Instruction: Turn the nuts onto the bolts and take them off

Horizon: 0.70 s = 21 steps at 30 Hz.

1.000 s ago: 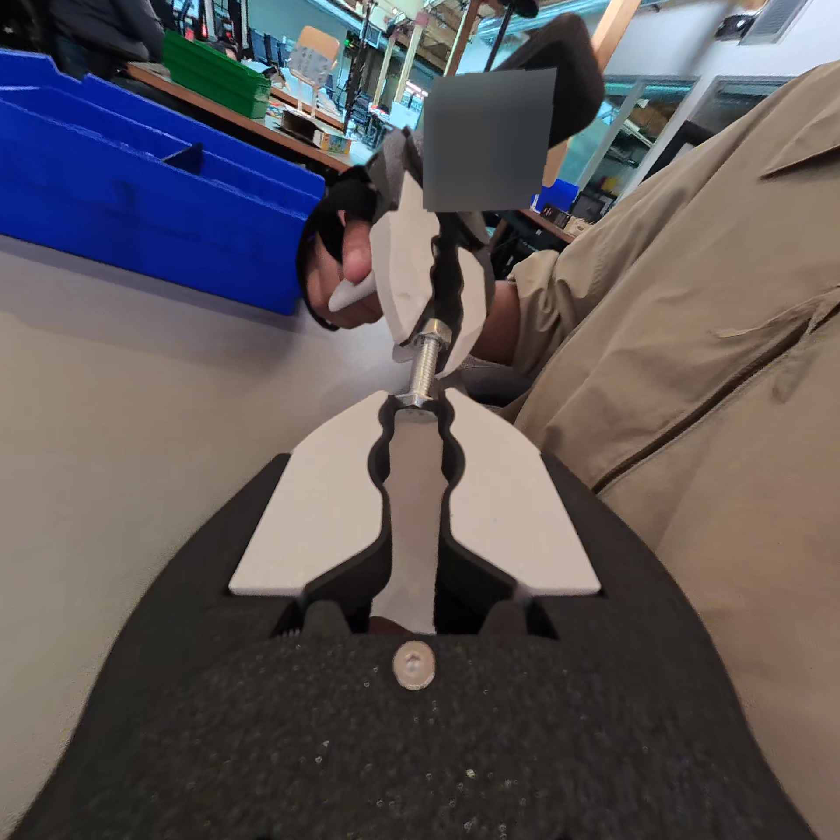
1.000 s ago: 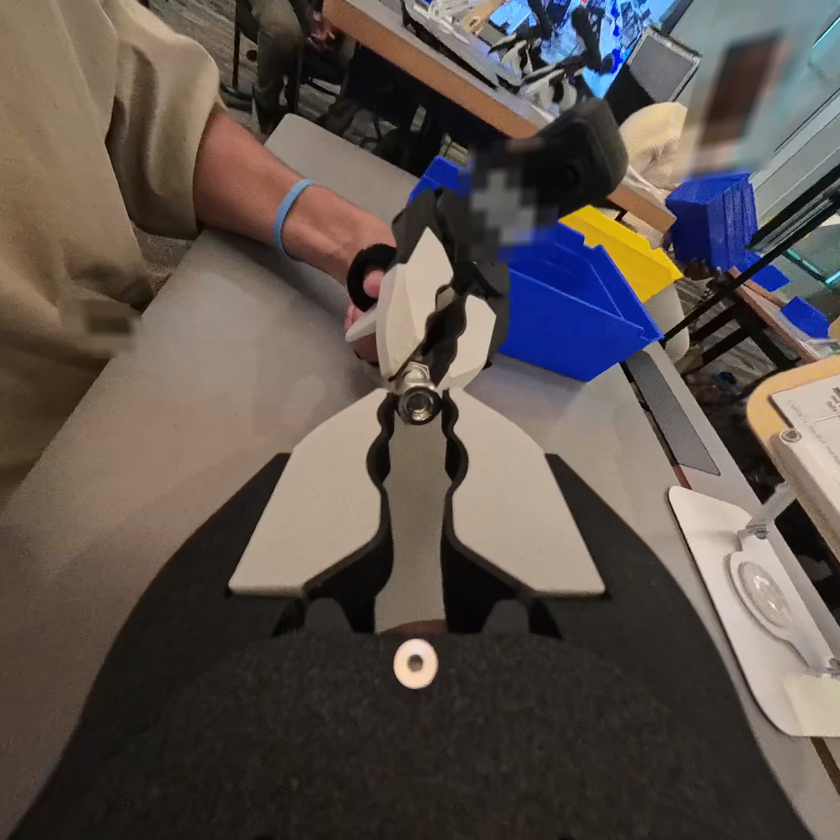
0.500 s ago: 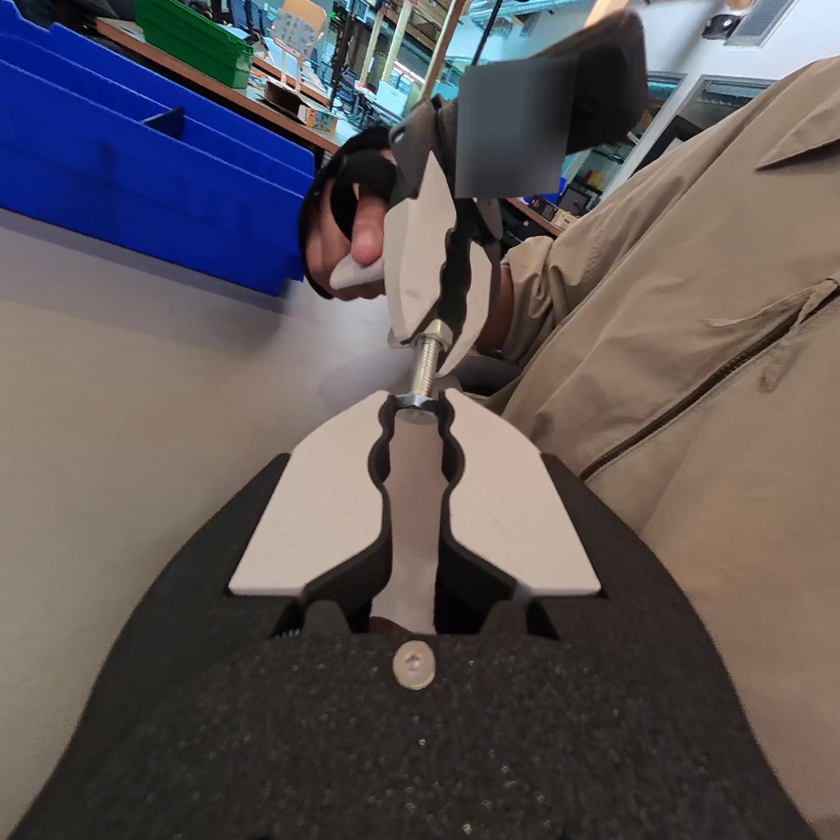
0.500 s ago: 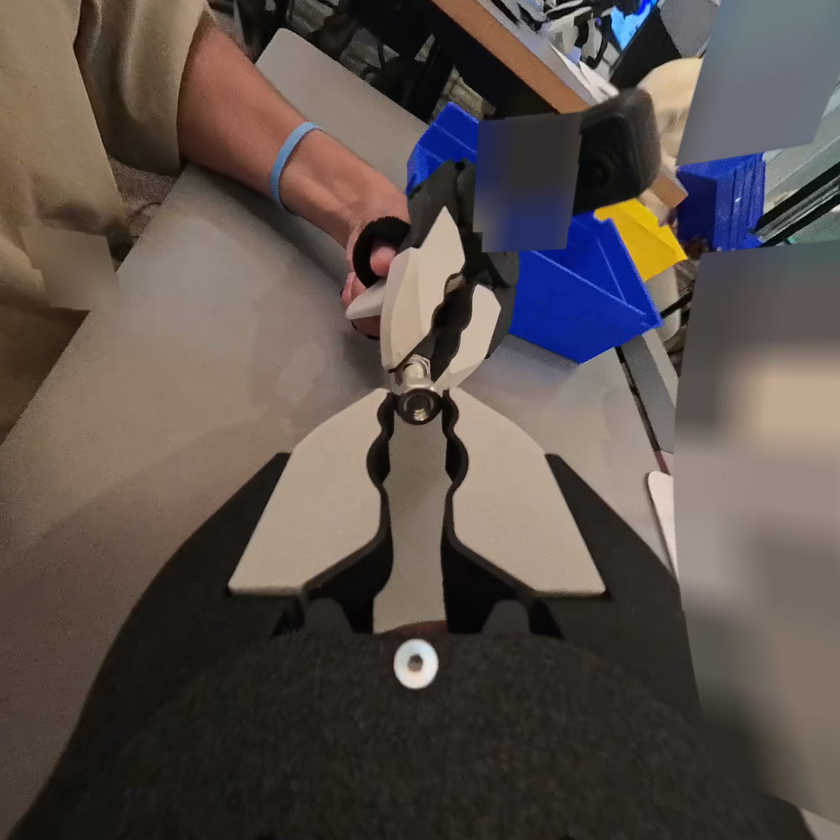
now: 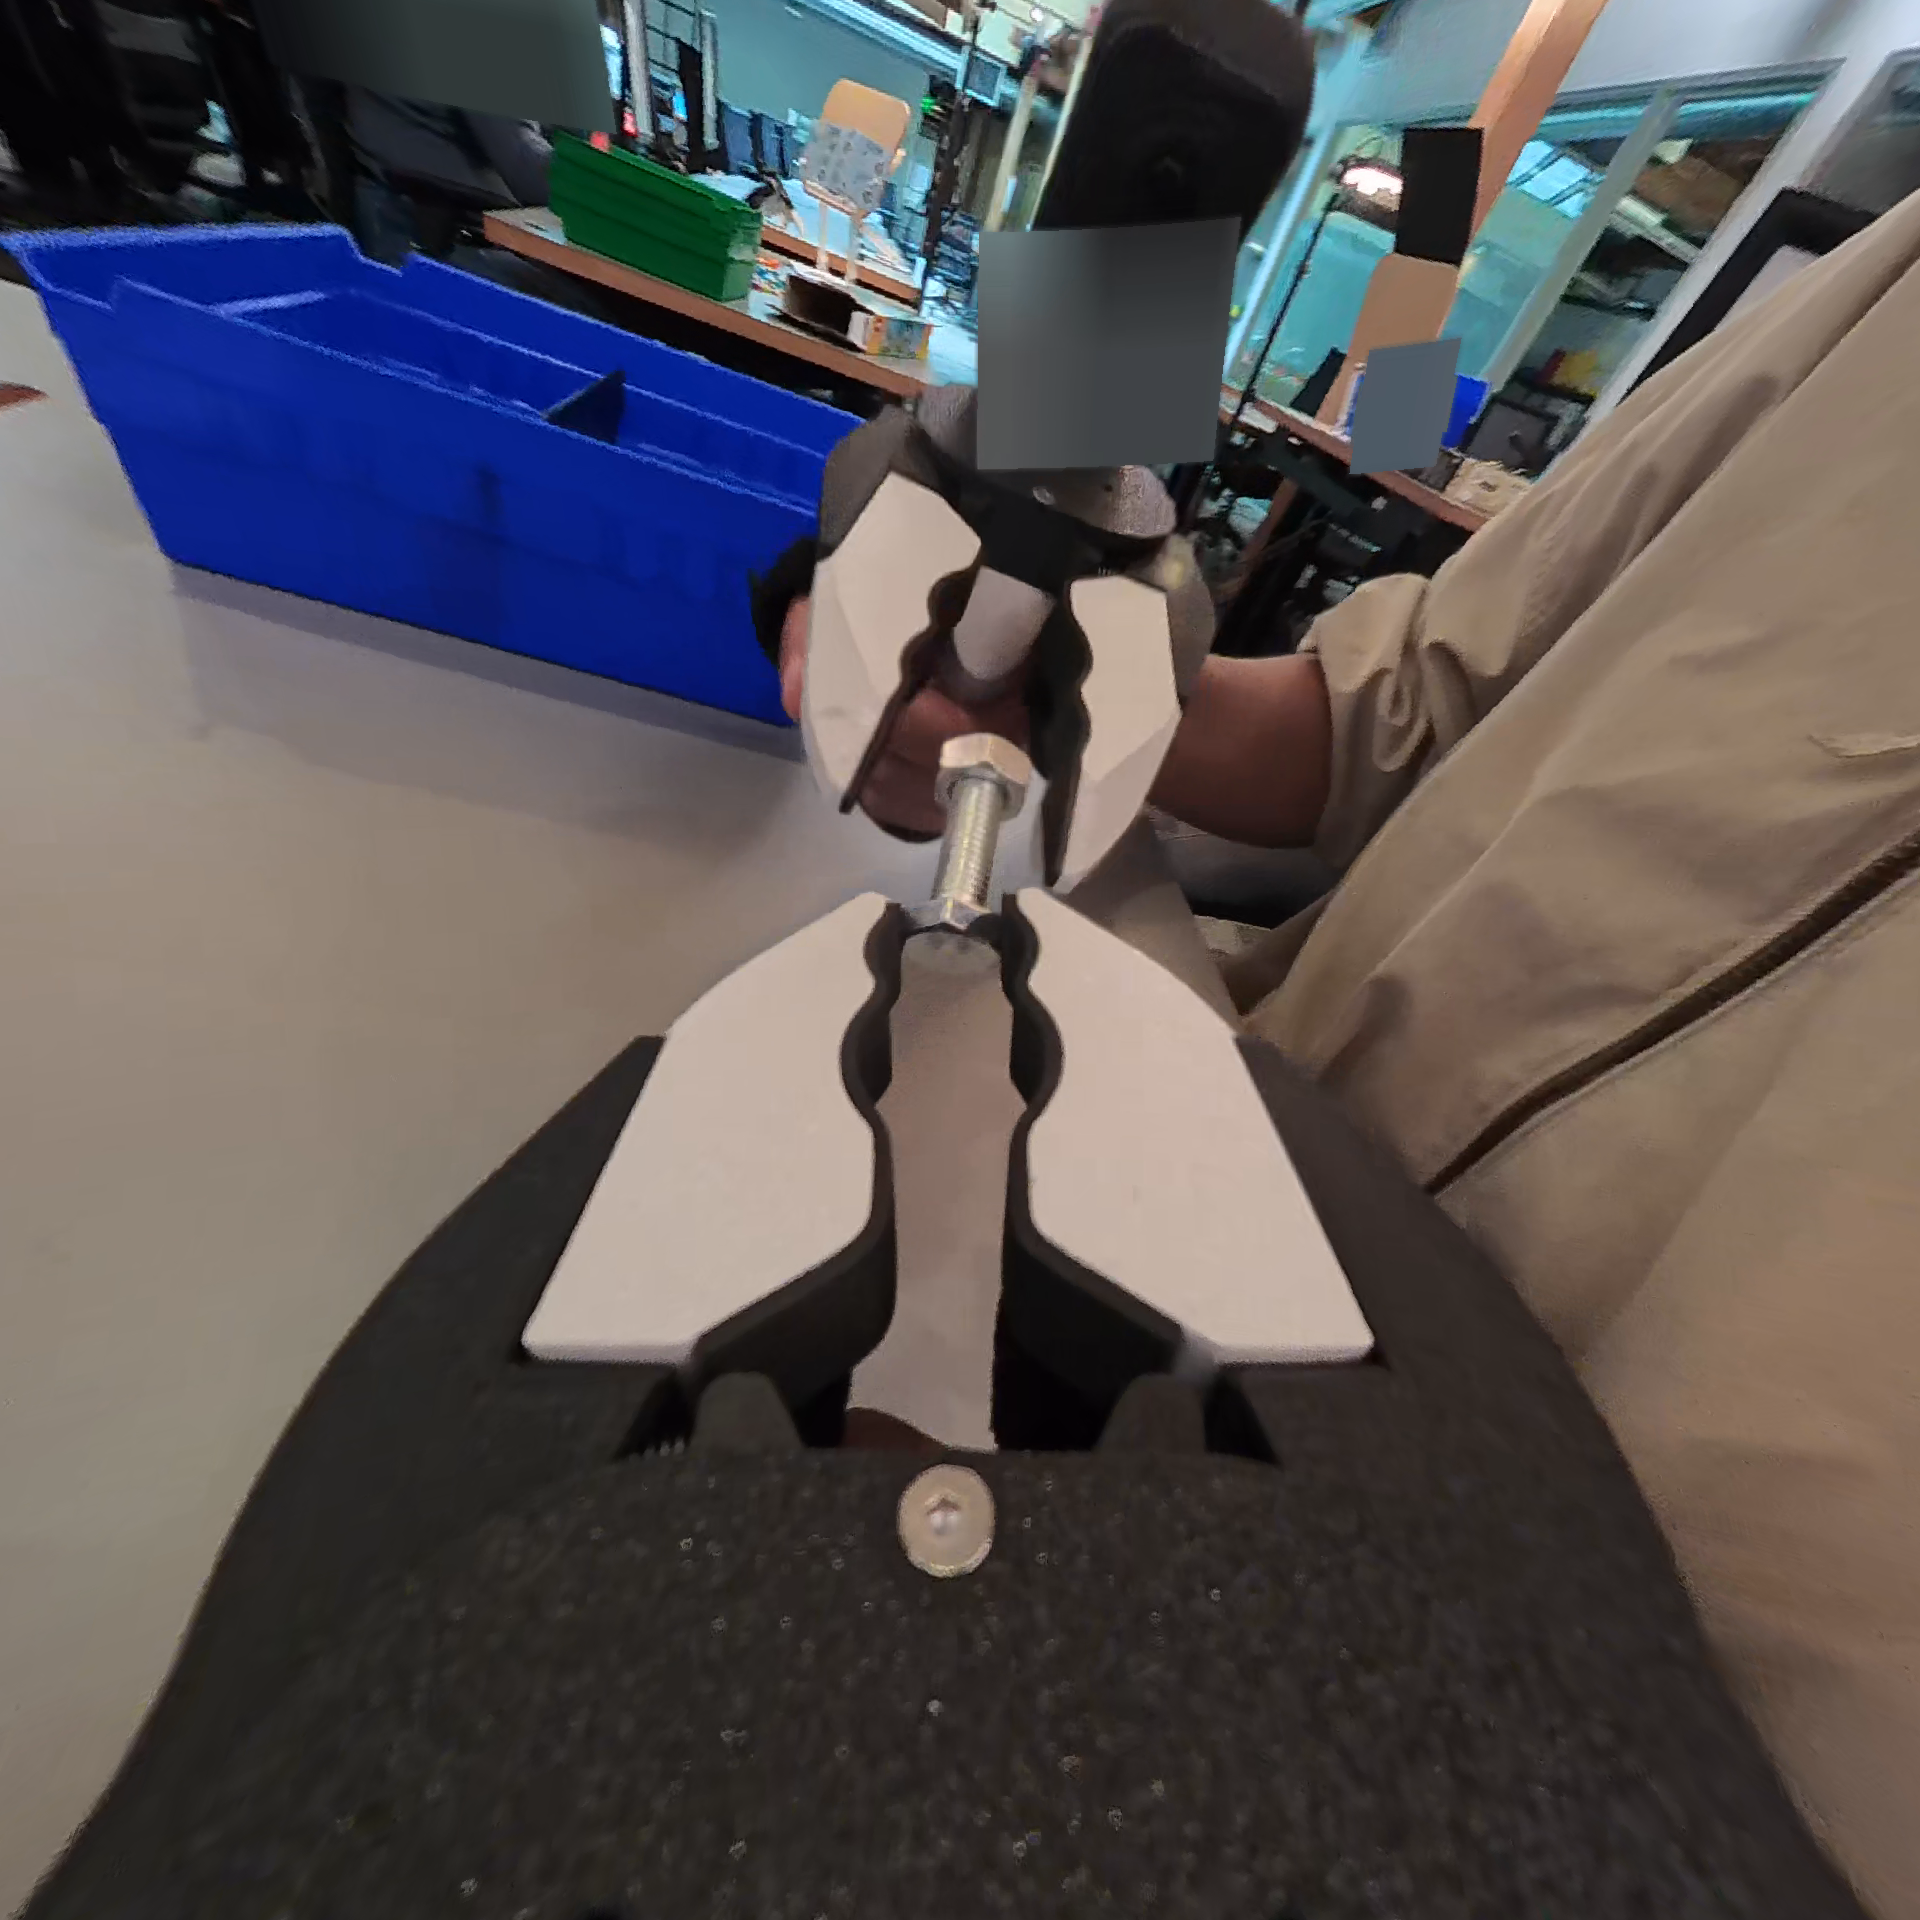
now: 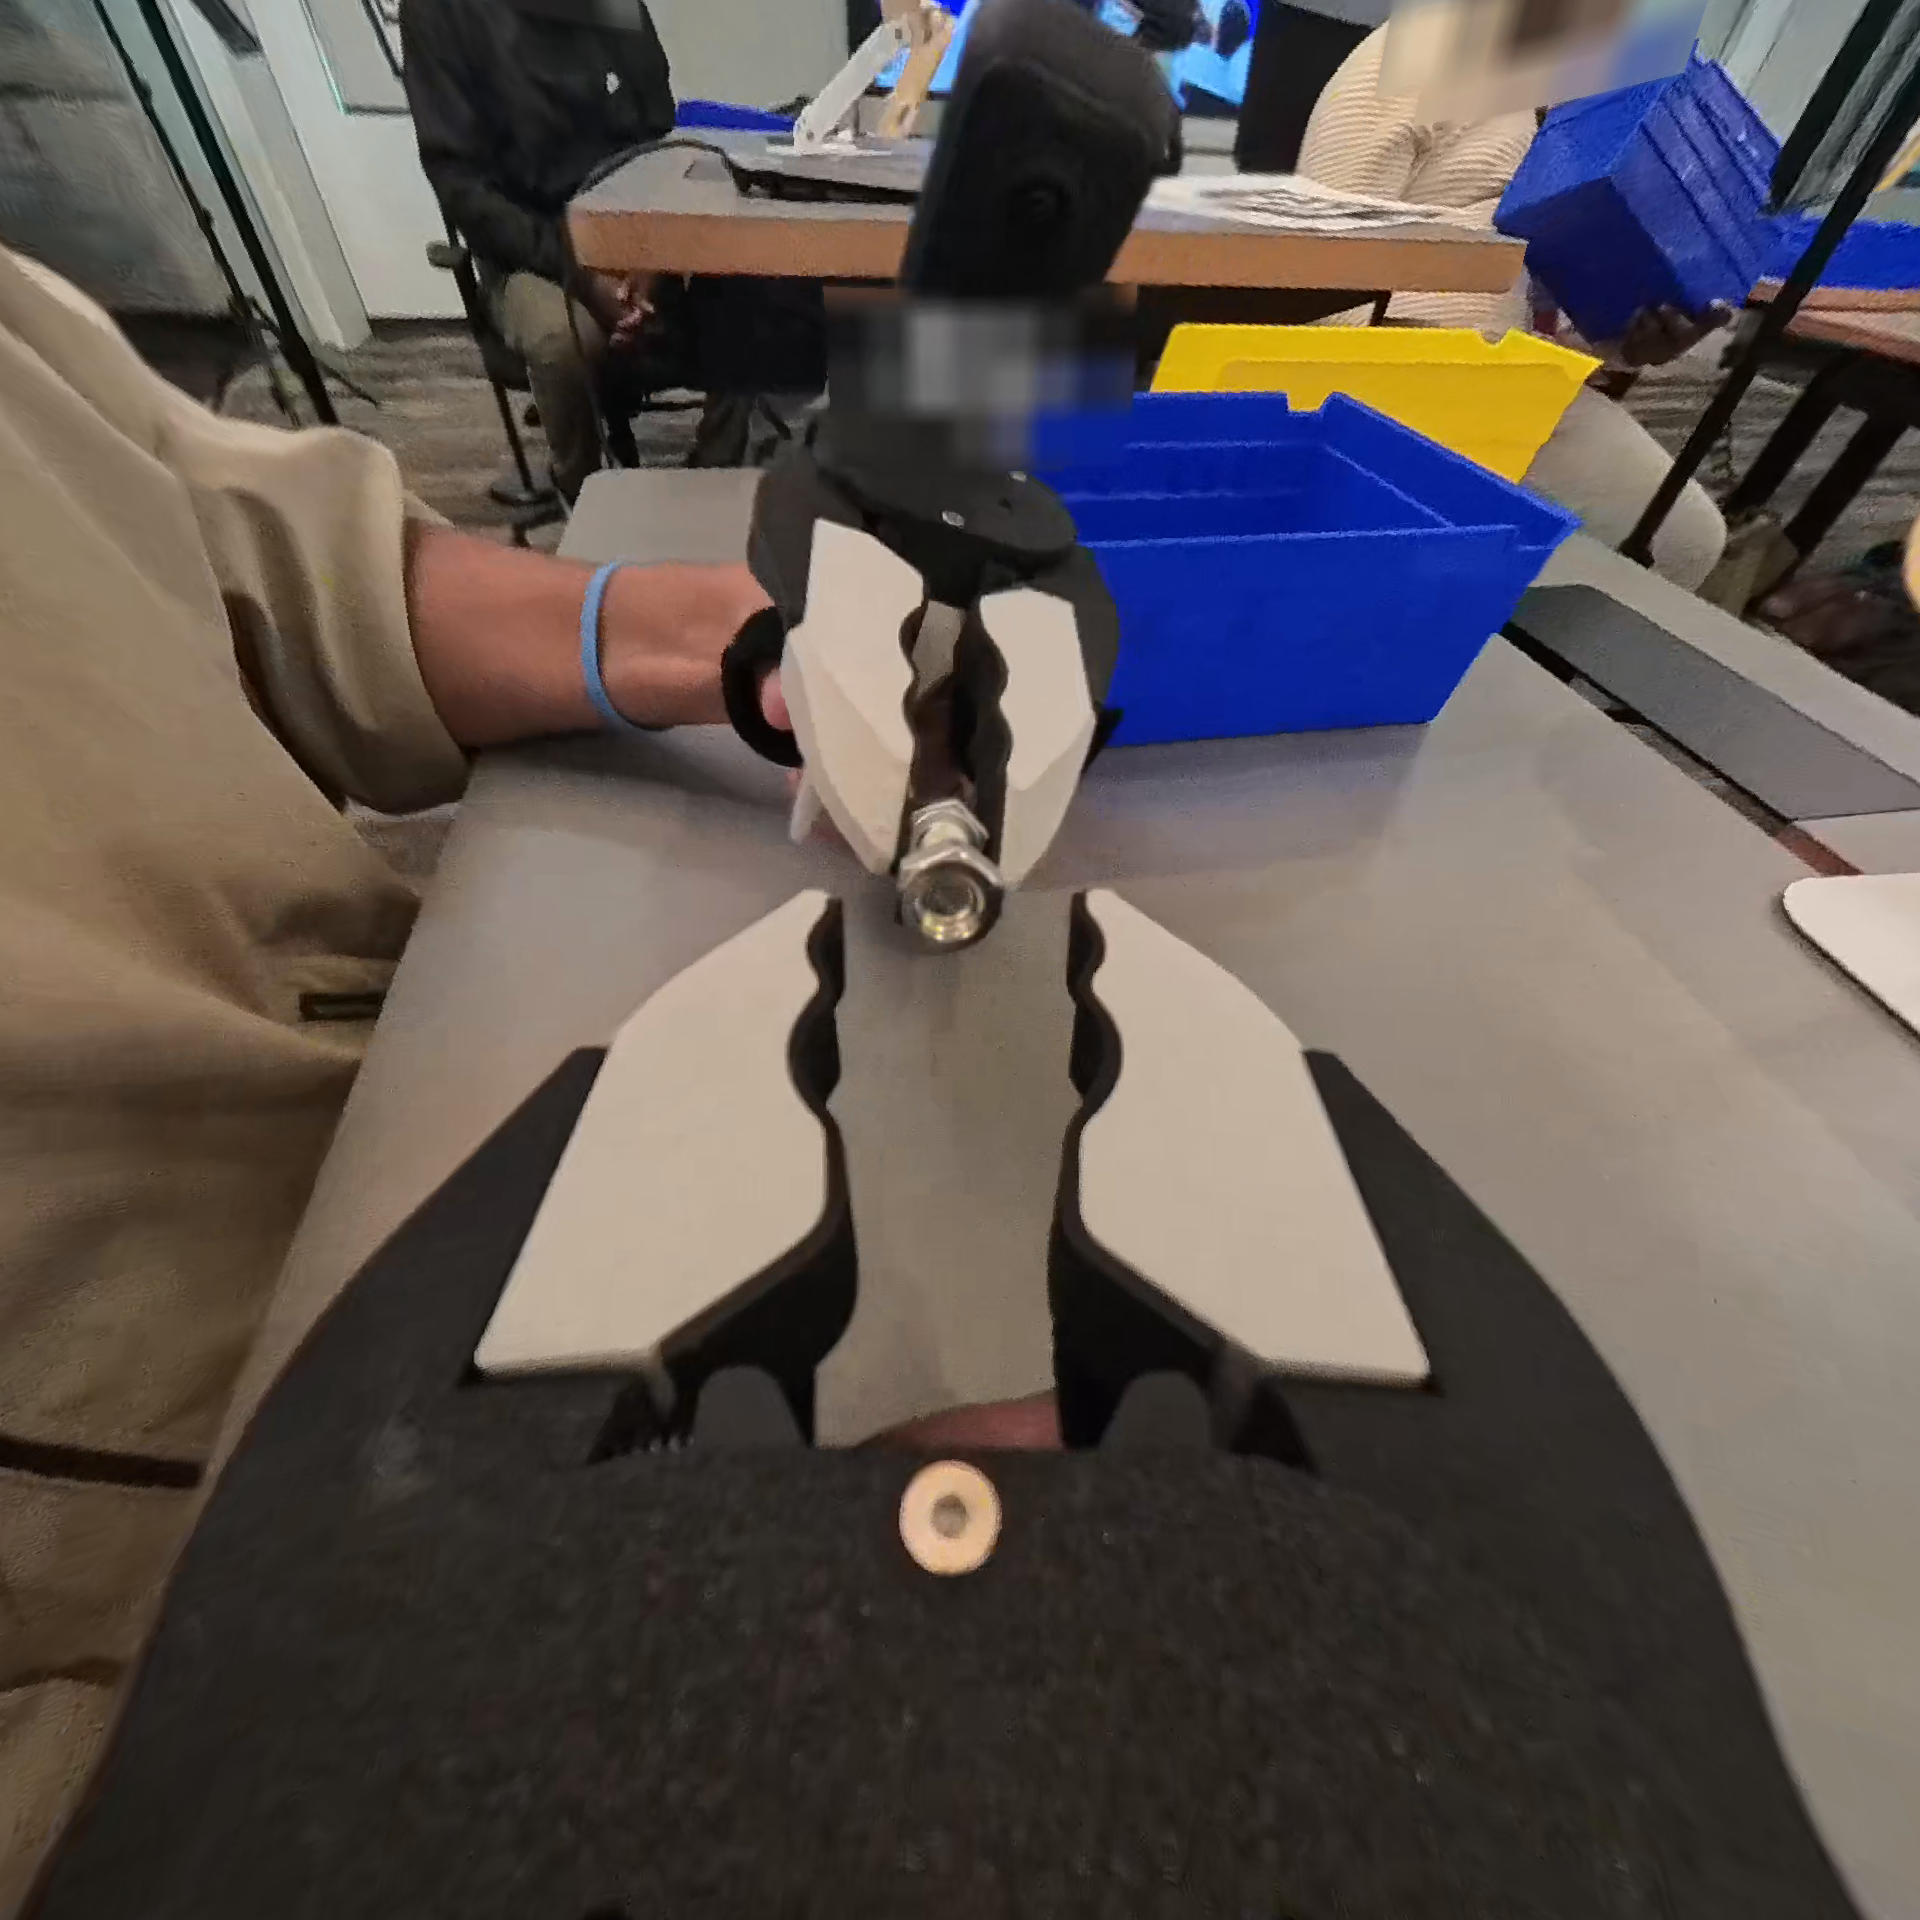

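A silver bolt (image 5: 966,842) is held above the grey table (image 5: 312,987). My left gripper (image 5: 951,916) is shut on the bolt's head, with the shaft pointing away from it. A hex nut (image 5: 983,764) sits on the far end of the shaft. My right gripper (image 6: 951,906) is open, with its fingertips on either side of the nut (image 6: 948,902) and apart from it. In the left wrist view the right gripper (image 5: 966,821) faces me with its jaws spread around the nut. In the right wrist view the left gripper (image 6: 951,862) faces me, clamped on the bolt (image 6: 938,826).
A blue bin (image 5: 468,499) stands on the table behind the grippers; it also shows in the right wrist view (image 6: 1299,582), with a yellow bin (image 6: 1382,384) behind it. A white tray (image 6: 1860,935) lies at the right edge. The person's beige jacket (image 5: 1558,831) is close on the right. My left and right fingertips are right by each other.
My right gripper was shut on the nut and has opened and let go of it. Both grippers have rolled back to level. The left gripper still holds the bolt.
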Motion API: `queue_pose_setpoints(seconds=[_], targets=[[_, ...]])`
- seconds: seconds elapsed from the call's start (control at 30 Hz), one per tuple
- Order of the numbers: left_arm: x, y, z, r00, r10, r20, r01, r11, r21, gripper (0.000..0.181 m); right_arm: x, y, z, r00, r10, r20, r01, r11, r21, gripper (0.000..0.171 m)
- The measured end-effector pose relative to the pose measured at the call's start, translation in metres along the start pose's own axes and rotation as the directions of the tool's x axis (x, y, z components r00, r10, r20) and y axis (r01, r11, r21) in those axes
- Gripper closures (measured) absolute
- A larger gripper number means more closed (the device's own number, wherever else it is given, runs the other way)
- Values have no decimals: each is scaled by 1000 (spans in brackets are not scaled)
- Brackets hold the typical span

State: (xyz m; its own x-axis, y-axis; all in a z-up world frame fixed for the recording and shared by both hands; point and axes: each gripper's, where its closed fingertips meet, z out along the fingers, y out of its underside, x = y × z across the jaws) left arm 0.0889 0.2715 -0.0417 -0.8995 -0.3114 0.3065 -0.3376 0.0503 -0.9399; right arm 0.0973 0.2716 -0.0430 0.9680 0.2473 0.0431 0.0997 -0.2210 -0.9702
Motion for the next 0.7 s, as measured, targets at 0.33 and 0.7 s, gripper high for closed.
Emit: queue_pose_setpoints(seconds=[0.33,0.7], targets=[[-36,-6,-12,865,341,368,-318,940,-123,164,24,22,0,648,762,8,-758,644,105,118],[-36,8,-2,826,428,367,-366,902,-229,163,19,17,10,585,803,110,-811,579,88,153]])
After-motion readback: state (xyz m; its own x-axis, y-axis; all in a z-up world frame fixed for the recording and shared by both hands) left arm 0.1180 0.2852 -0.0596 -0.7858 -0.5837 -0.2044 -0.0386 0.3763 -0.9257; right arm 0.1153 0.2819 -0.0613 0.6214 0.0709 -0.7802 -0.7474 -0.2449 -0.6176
